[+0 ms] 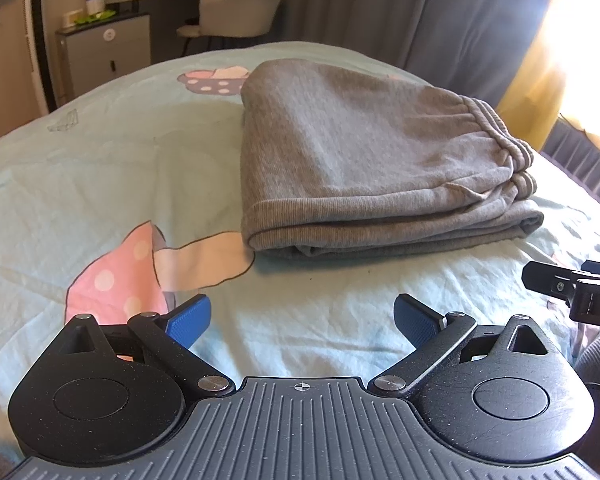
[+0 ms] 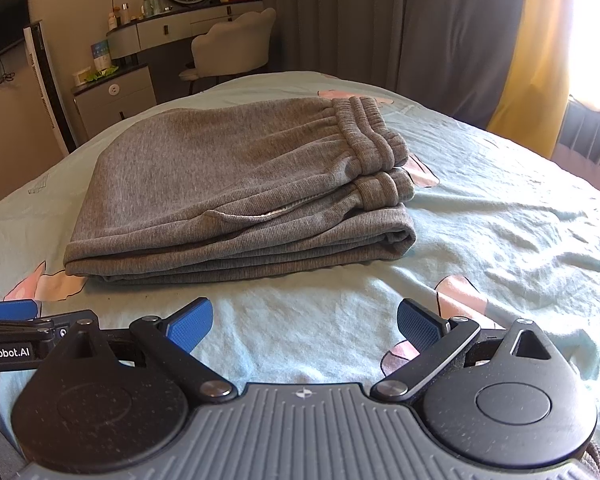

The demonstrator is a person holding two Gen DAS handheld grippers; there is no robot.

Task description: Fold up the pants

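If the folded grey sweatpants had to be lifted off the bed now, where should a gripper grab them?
Grip the folded grey knit sweatpants at the near stacked fold edge, coming in low from the front. The layers end there in one thick lip facing both open grippers.
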